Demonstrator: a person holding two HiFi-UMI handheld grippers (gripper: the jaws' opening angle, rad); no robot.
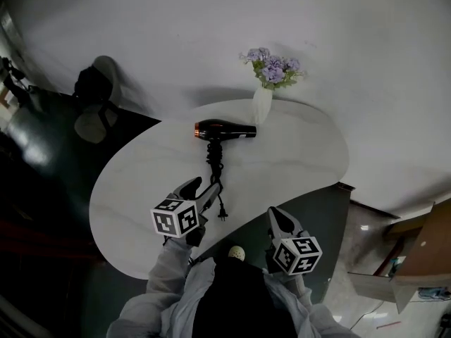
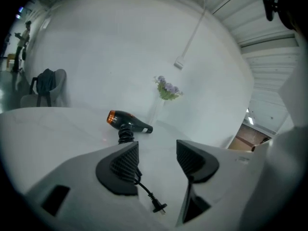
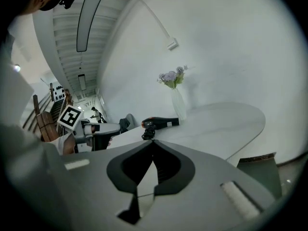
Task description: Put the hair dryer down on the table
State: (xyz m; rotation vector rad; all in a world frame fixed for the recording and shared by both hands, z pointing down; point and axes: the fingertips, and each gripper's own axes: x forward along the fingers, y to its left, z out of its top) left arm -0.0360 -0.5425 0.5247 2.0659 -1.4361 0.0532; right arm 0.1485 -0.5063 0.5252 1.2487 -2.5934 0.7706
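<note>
One hair dryer [image 1: 225,129] on the table [image 1: 310,162], well beyond the released left tool [image 2: 156,149].

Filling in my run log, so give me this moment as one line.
hair dryer: lying on table, not held | left gripper: open, empty | right gripper: shut, empty

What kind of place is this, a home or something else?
Probably a staged corner in a large hall, not a lived-in home: a white table against a bare wall holds a vase of flowers and a hair dryer, and a long strip light runs overhead.
</note>
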